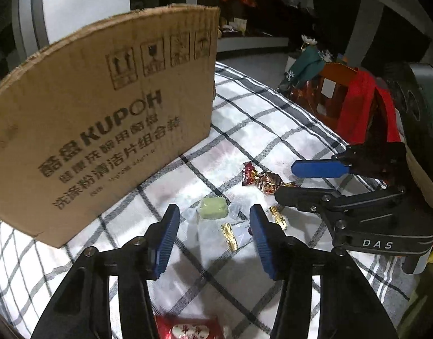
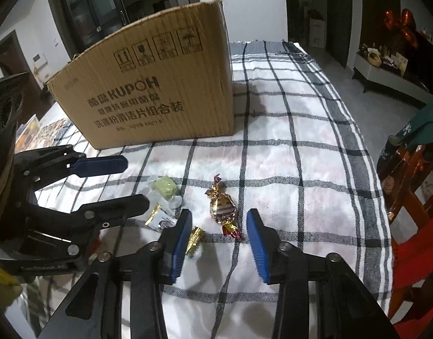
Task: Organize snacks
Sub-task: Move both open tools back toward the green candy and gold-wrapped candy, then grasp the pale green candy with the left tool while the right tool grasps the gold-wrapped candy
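Note:
A green candy in clear wrap [image 1: 213,207] [image 2: 167,188] lies on the checked tablecloth [image 1: 253,118] [image 2: 301,152], just ahead of my open left gripper [image 1: 214,220]. A red-and-gold wrapped candy [image 1: 266,180] [image 2: 222,207] lies to its right, just ahead of my open right gripper [image 2: 218,220]. A clear packet with gold ends [image 1: 230,234] [image 2: 160,217] lies between the candies. The right gripper [image 1: 301,182] shows at the right of the left wrist view. The left gripper [image 2: 123,180] shows at the left of the right wrist view. Both are empty.
A tall cardboard box [image 1: 100,113] [image 2: 154,90] stands on the cloth behind the candies. A red snack packet [image 1: 188,329] lies under the left gripper. A wooden chair with red cloth [image 1: 354,104] [image 2: 414,226] stands past the table's right edge.

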Action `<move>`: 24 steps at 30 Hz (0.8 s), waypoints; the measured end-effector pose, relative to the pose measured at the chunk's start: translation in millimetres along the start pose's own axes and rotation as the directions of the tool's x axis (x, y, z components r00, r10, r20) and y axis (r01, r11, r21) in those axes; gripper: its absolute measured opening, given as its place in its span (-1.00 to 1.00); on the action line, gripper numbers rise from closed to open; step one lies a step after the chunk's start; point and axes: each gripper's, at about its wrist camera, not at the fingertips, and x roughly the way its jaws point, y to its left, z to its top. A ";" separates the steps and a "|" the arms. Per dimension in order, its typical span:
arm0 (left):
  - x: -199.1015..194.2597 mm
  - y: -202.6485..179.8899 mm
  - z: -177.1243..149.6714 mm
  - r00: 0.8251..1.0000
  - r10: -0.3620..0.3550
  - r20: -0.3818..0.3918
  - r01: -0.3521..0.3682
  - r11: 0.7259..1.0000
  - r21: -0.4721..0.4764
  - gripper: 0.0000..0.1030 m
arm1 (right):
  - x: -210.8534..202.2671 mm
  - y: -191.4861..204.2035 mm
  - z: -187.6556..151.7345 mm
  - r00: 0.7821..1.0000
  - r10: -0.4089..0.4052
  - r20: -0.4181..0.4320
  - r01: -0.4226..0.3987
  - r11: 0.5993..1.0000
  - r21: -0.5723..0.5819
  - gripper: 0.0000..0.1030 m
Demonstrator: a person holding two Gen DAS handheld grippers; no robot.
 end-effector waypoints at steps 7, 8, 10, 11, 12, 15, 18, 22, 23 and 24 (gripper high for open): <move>17.5 -1.0 5.4 0.999 -0.020 -0.032 0.020 1.000 -0.002 -0.19 | 6.1 -0.3 0.3 1.000 0.019 -0.008 -0.019 1.000 -0.006 -0.26; 19.5 -1.1 5.7 0.999 -0.020 -0.034 0.020 1.000 0.000 -0.19 | 7.3 -0.5 0.8 1.000 0.021 -0.010 -0.021 1.000 -0.006 -0.32; 22.9 -1.1 5.7 0.999 -0.015 -0.041 0.016 1.000 0.003 -0.20 | 9.8 -1.8 1.9 1.000 0.025 -0.013 -0.025 1.000 -0.001 -0.35; 25.2 -1.2 5.6 0.999 -0.008 -0.043 0.008 1.000 0.005 -0.20 | 10.9 -1.7 2.0 1.000 0.026 -0.014 -0.026 1.000 -0.001 -0.35; 26.6 -1.2 5.3 0.999 -0.004 -0.045 0.004 1.000 0.008 -0.20 | 11.9 -1.5 2.0 1.000 0.025 -0.016 -0.025 1.000 -0.003 -0.35; 30.2 -1.7 4.8 0.999 0.013 -0.047 -0.012 1.000 0.017 -0.20 | 15.2 0.4 1.1 1.000 0.022 -0.020 -0.022 1.000 -0.010 -0.36; 31.1 -1.8 5.0 0.999 0.015 -0.043 -0.015 1.000 0.012 -0.20 | 17.6 -0.4 2.6 0.999 0.030 -0.023 -0.030 1.000 -0.002 -0.44; 33.6 -3.1 4.8 0.999 0.030 -0.041 -0.029 1.000 0.011 -0.25 | 19.6 -1.3 3.1 0.999 0.033 -0.018 -0.033 0.999 0.001 -0.56; 34.1 -4.0 4.8 0.999 0.035 -0.040 -0.034 0.999 0.015 -0.27 | 19.6 -1.1 2.8 0.999 0.032 -0.015 -0.032 0.999 0.001 -0.56; 35.0 -4.9 5.0 0.998 0.039 -0.040 -0.038 0.999 0.017 -0.27 | 19.6 -1.1 2.5 0.999 0.030 -0.011 -0.030 1.000 0.001 -0.56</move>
